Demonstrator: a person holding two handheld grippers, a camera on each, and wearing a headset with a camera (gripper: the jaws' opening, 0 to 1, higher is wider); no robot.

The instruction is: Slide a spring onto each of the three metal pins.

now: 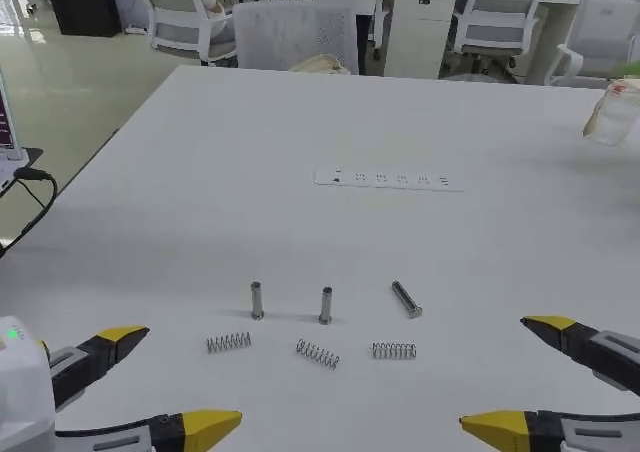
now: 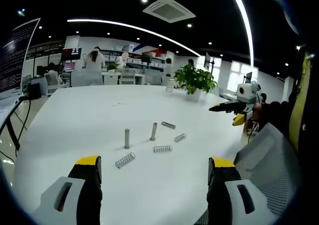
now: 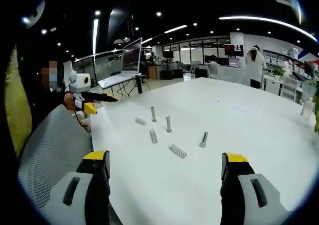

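Open-plan office: mesh chairs (image 1: pixel 290 34), a laptop (image 3: pixel 130 56), a potted plant (image 2: pixel 195 79).

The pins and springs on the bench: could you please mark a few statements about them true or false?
Sides for pins and springs are as seen in the head view.
1. The left pin and middle pin stand upright; the right pin lies on its side. True.
2. The middle pin carries a spring. False: the left spring, middle spring and right spring all lie loose on the table, nearer the person than the pins.
3. The left gripper is shut on a spring. False: its jaws are open and empty.
4. The right gripper is open. True.
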